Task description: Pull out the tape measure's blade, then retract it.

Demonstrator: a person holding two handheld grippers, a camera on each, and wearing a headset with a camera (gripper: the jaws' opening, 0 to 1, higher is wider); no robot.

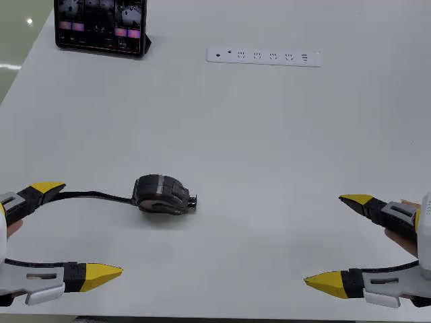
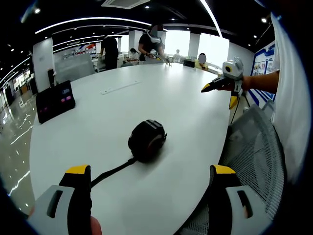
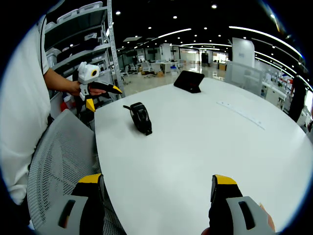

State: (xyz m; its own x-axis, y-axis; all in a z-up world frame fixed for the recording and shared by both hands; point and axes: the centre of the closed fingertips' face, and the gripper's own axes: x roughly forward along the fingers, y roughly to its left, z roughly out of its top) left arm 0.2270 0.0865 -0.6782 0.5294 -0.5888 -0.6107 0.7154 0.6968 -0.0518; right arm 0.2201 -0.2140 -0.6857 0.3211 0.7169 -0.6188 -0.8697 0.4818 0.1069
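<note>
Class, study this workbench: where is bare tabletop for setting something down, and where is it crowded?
The widest bare stretch of white table lies between the black tape measure, the white power strip and the right gripper. More lies in front of the black tablet. Crowded: the black strap beside the left gripper.

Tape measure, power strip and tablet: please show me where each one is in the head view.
Tape measure (image 1: 160, 194): head view, middle of its black case.
Power strip (image 1: 264, 56): head view, middle of its white body.
Tablet (image 1: 101, 25): head view, on its lit screen.
</note>
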